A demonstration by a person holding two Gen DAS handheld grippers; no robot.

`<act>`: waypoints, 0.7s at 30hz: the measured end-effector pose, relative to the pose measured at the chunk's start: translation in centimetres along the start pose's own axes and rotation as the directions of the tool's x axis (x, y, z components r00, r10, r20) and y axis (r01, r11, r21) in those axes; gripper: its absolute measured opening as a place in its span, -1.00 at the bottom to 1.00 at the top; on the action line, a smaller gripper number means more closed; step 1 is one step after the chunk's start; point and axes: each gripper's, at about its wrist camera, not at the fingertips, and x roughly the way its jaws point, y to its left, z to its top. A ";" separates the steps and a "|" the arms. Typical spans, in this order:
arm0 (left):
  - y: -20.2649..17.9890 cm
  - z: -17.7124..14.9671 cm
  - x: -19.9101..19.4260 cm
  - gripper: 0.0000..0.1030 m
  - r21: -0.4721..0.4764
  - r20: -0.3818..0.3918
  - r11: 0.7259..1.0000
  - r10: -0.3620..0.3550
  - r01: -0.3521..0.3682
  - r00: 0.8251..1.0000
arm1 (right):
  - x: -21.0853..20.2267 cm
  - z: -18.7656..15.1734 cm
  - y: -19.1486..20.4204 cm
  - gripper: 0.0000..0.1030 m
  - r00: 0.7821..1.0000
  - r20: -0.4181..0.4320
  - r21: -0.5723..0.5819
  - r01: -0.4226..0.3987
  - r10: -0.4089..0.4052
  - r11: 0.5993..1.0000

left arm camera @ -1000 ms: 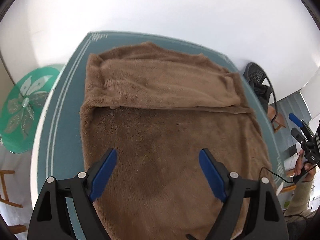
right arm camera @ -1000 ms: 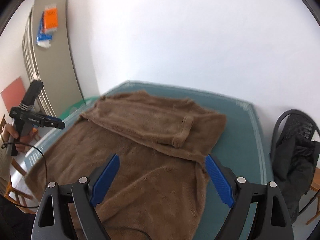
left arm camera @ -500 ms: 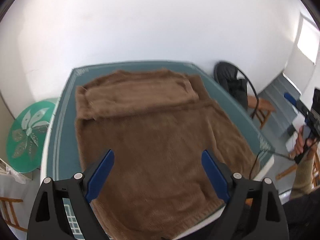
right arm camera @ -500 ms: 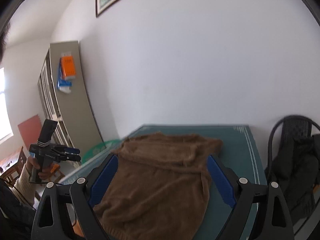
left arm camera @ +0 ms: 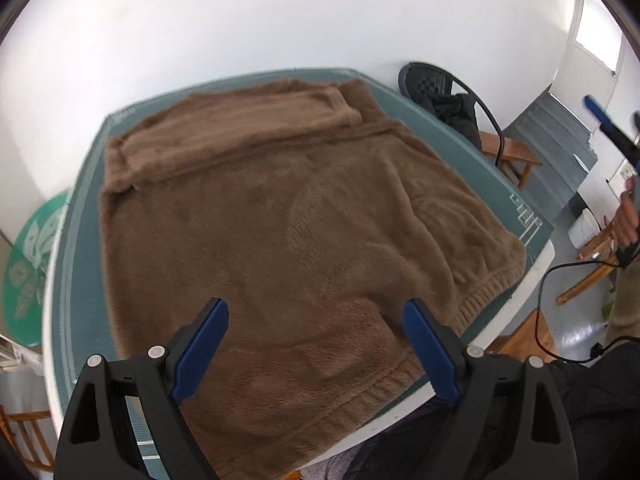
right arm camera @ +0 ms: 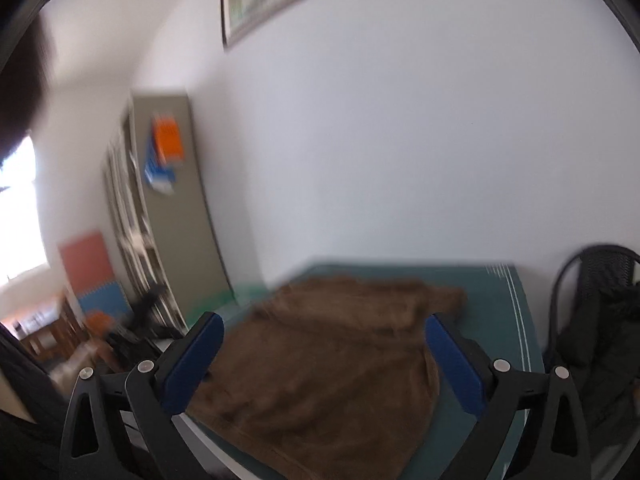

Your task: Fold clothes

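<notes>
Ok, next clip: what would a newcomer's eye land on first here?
The fuzzy brown sweater spread flat over the teal table, a sleeve folded across its far end and its ribbed hem hanging over the near edge. Then the blue fingers of the left gripper, apart above the hem and holding nothing.

Left wrist view angled down, near brown garment (left arm camera: 288,216), right wrist view nearly level, both sharing it

The brown sweater (left arm camera: 288,232) is covering most of the tabletop (left arm camera: 84,248), leaving bare strips along the left and far edges. A chair (left arm camera: 448,96) draped with dark clothing is crowding the right corner, and a wall is closing off the far side.
</notes>
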 end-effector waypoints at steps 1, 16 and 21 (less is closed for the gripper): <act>0.1 -0.1 0.8 0.78 -0.014 -0.013 1.000 -0.006 0.005 1.000 | 1.9 -0.9 0.2 0.98 0.998 -0.054 0.001 0.023 -0.023 1.000; 4.2 -0.8 6.3 0.78 -0.198 -0.048 0.970 0.131 -0.138 0.990 | 19.8 -11.1 0.6 0.98 0.805 -0.552 -0.103 0.193 -0.218 0.976; 2.7 -2.3 6.3 0.78 -0.126 -0.003 0.970 0.208 -0.207 0.978 | 20.5 -12.3 -0.1 0.98 0.781 -0.588 -0.106 0.184 -0.211 0.977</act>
